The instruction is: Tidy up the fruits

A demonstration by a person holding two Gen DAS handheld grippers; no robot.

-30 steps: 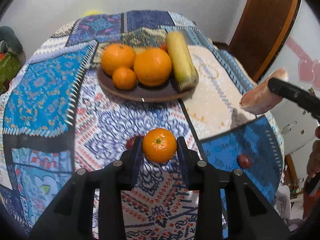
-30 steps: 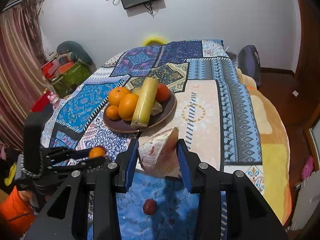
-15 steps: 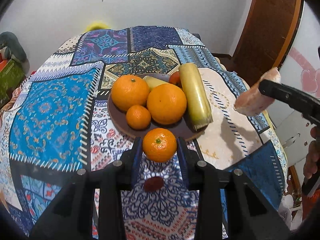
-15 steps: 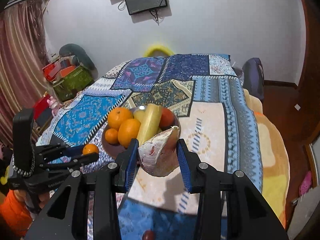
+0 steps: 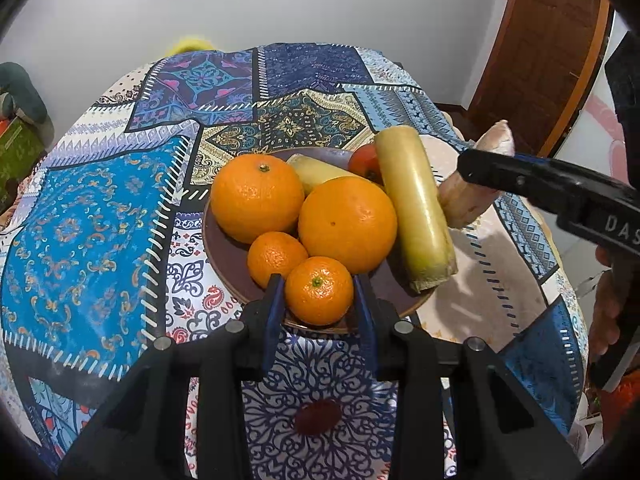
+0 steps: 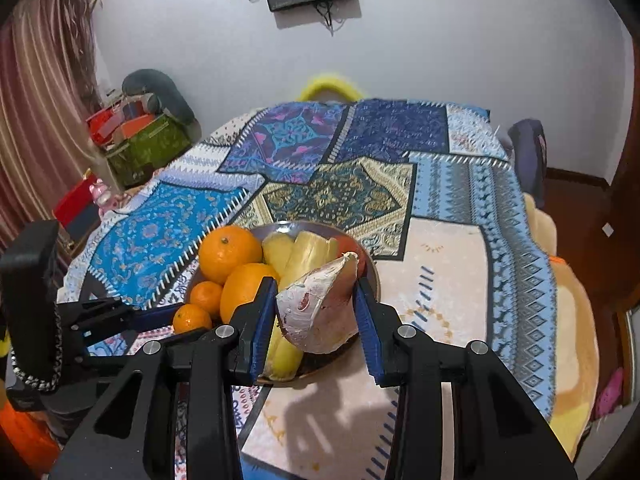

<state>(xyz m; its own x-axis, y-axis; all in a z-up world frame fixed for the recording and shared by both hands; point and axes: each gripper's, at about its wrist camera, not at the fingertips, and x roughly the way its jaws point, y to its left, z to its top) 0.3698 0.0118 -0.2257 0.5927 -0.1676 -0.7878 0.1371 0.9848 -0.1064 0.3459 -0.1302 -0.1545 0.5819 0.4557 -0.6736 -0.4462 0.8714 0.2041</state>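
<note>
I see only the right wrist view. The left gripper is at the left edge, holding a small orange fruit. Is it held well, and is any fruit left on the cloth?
Observer: Yes. In the left wrist view both pads of the left gripper press the sides of the mandarin, and its green stem spot faces the camera.
Operator: And loose fruit?
Observer: One small dark red fruit lies on the tablecloth, on the near side of the plate, below that gripper.
Operator: Is there bare plate for the mandarin?
Observer: A bare strip shows on the plate's left, beside the smaller mandarin lying there.
</note>
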